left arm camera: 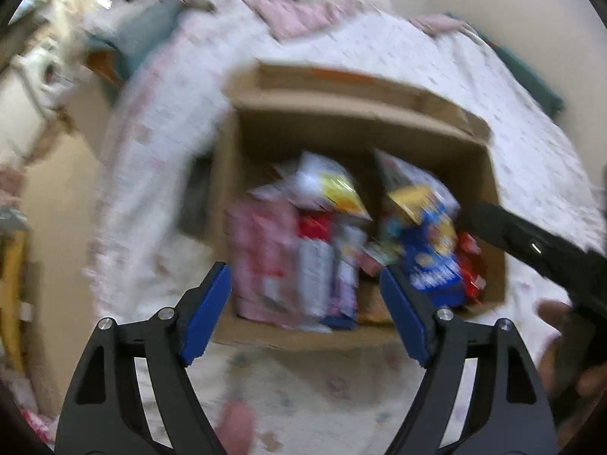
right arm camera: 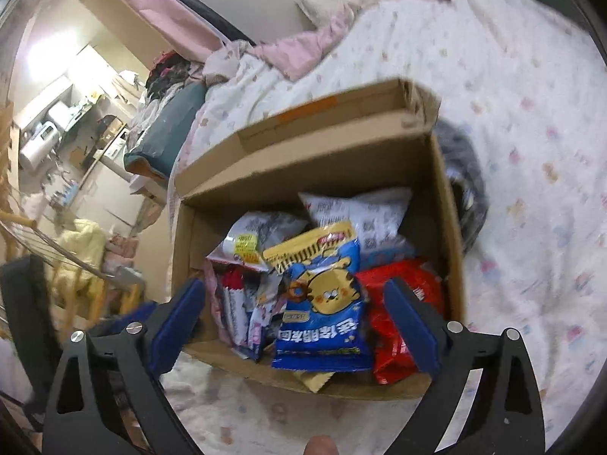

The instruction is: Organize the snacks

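An open cardboard box [right arm camera: 315,159] sits on a bed and holds several snack bags. In the right wrist view a blue bag with a yellow tiger [right arm camera: 322,303] lies on top, a red bag [right arm camera: 394,326] to its right, white bags [right arm camera: 364,212] behind. My right gripper [right arm camera: 294,322] is open and empty, just above the box's near edge. The left wrist view is blurred: the box [left arm camera: 341,121], a pink bag [left arm camera: 261,261] and the blue bag [left arm camera: 432,261] show. My left gripper [left arm camera: 303,311] is open and empty over the box's near edge. The right gripper's black body [left arm camera: 538,246] reaches in from the right.
The bed has a white flower-print sheet [right arm camera: 512,151] with a pink blanket [right arm camera: 303,49] and pillow at its head. A grey object [right arm camera: 466,189] lies right of the box. A cluttered room with shelves and a wooden rack [right arm camera: 57,189] lies to the left.
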Demonstrator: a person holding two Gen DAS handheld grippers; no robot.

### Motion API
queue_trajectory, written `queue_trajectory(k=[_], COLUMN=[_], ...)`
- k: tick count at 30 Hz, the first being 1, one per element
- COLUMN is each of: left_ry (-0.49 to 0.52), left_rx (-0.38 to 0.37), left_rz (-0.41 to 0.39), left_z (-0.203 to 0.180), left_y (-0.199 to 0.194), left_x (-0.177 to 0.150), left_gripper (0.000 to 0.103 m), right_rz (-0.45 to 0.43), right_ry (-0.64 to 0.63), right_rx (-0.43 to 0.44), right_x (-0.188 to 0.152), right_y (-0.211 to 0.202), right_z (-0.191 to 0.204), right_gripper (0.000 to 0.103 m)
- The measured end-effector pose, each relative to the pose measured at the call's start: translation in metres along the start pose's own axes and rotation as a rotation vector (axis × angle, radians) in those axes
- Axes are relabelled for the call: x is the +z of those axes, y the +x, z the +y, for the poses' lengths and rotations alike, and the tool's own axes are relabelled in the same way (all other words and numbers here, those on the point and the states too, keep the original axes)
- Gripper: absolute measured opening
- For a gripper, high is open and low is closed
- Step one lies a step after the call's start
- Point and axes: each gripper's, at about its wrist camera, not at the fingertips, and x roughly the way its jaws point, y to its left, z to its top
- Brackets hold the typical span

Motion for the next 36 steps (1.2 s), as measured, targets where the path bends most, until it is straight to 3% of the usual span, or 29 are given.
queue_trajectory(k=[2,6,7,9,11,15,21,26,31,36], left_ry=[-0.014,-0.054,-0.058,-0.06,-0.052,-0.001,-0.042,-0.048,-0.038,-0.03], left_rx=[0.043,0.018,0.019,0.027,0.037,0.062,0.046,0.09,0.069,0.102], left_rz=[-0.055,-0.128,-0.156,-0.211,-0.246,-0.249,-0.258,-0.292,-0.28,-0.225], left_z=[0.003,0.012,0.014,0.02,0.024,0.026,0.039,0.042,0.038,0.032], left_y=[-0.013,-0.036,-0.045,-0.061,-0.075,-0.095,-0.119,-0.124,-0.11,-0.087], left_x=[-0.001,-0.008,-0.012,-0.018,-0.025,-0.032,-0.061,-0.085,-0.089,-0.087], left_gripper=[0.078,0.08,0.083,0.103,0.103,0.103,0.103,0.103,0.103,0.103], right_rz=[-0.054,-0.144,-0.157,-0.164,-0.16,-0.19,-0.207,-0.23,-0.234,-0.194], right_ry=[-0.042,-0.112,-0.127,-0.15,-0.156,-0.195,-0.245,-0.237,-0.222,-0.197], right_rx=[-0.029,-0.095,-0.114,-0.156,-0.194,-0.22,-0.23,-0.222,-0.212,-0.207], right_x=[-0.004,-0.015,-0.018,-0.024,-0.03,-0.041,-0.064,-0.085,-0.099,-0.094], right_y=[-0.014,-0.042,-0.048,-0.059,-0.069,-0.093,-0.112,-0.117,-0.105,-0.086], right_z=[0.006,0.018,0.021,0.027,0.033,0.049,0.057,0.048,0.038,0.034], right_gripper=[0.103,0.103,0.103,0.103,0.103,0.103,0.103,0.103,0.103,0.103])
